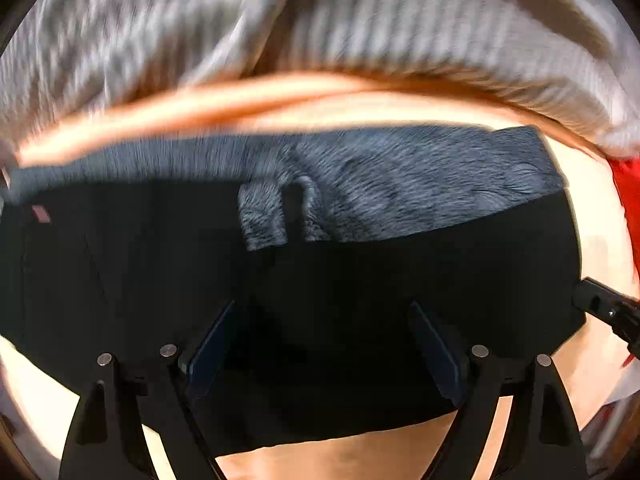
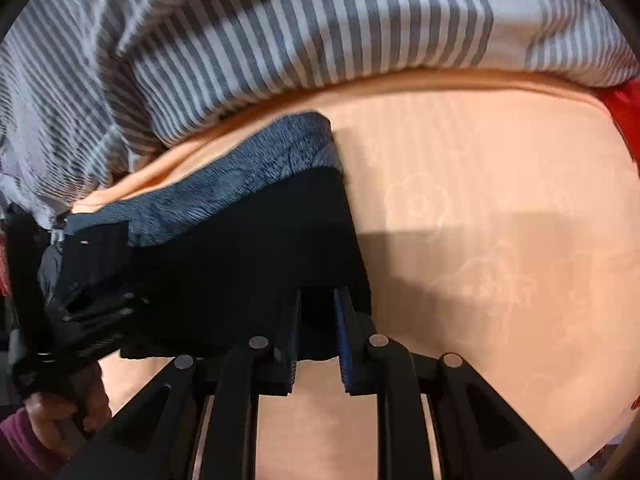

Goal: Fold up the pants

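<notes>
The pants [image 1: 280, 300] are seen lying folded on a peach sheet [image 1: 400, 452], black outside with a grey-blue fleecy lining [image 1: 420, 184] turned out along the far edge. In the left wrist view, the left gripper [image 1: 320, 360] is held above them, pointing straight down, its 2 jaws set wide apart; black cloth lies below the gap, and no pinch is seen. A small pink tag [image 1: 40, 213] is seen on the cloth, far to the left of this gripper. Past the lining, a strip of peach sheet and then a grey striped cloth [image 1: 400, 20] are seen. A red item [image 1: 628, 200] lies to the far right, at the edge of the view.

In the right wrist view, the right gripper [image 2: 318, 320] is seen over the right near corner of the pants [image 2: 240, 272], its jaws narrow with a small gap. Black cloth is seen beyond and between the tips, but whether it is pinched cannot be told. Bare sheet [image 2: 500, 240] lies to its right. To its left, the other gripper [image 2: 80, 320] is seen blurred, with the person's hand [image 2: 60, 412] and a purple sleeve [image 2: 20, 440] below it.
</notes>
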Available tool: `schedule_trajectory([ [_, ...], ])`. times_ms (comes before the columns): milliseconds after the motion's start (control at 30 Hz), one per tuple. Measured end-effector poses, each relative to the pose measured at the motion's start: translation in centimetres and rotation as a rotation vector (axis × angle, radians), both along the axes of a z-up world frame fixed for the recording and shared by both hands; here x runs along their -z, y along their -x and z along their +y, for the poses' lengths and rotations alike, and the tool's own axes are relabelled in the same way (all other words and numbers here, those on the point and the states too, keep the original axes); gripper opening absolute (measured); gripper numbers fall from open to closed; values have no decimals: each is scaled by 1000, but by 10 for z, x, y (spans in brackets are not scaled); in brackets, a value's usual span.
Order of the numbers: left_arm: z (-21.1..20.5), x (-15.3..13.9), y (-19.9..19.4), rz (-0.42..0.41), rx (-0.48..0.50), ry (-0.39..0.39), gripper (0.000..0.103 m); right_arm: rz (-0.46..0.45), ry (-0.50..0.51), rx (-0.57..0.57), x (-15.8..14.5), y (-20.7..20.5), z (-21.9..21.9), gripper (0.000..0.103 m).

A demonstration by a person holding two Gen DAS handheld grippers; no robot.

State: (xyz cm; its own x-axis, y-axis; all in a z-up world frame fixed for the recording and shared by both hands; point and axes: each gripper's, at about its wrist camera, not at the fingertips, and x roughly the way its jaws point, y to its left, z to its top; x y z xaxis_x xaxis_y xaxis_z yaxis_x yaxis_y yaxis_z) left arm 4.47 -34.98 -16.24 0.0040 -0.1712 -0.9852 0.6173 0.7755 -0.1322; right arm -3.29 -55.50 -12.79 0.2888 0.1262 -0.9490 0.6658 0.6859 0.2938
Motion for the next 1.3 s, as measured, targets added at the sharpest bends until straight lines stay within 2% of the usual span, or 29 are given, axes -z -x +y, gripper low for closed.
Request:
schedule_trajectory([
  [67,13,2,-10,31,-68,12,92,-3,-5,5,5,-3,0,20],
  [233,20,-19,-11,-43,-54,-54,92,-5,-3,-24,0,0,0,20],
  [333,31,-37,-14,-52,-94,-63,92,8,-16,-33,-9,3,-1,21],
  [500,63,-60,-11,-32,-169,-46,92,30,-9,-95,-20,11,12,43],
  [633,99,-69,-2,-26,-229,-37,92,30,-12,-159,-26,6,29,43],
  [833,147,-83,7,-37,-296,21,92,24,-23,-219,-32,-11,59,45],
  [1000,159,-68,1,-8,-327,57,92,31,-34,-220,-33,-27,80,49],
  [1033,151,-53,-9,0,-335,62,92,34,-37,-216,-33,-32,87,50],
  [1133,168,-48,-23,44,-363,110,92,49,-32,-233,-31,-44,107,51],
  [1233,189,-47,-35,46,-392,122,92,60,-28,-259,-30,-57,128,52],
  [1300,203,-46,-42,44,-409,122,92,63,-27,-278,-30,-67,141,61],
])
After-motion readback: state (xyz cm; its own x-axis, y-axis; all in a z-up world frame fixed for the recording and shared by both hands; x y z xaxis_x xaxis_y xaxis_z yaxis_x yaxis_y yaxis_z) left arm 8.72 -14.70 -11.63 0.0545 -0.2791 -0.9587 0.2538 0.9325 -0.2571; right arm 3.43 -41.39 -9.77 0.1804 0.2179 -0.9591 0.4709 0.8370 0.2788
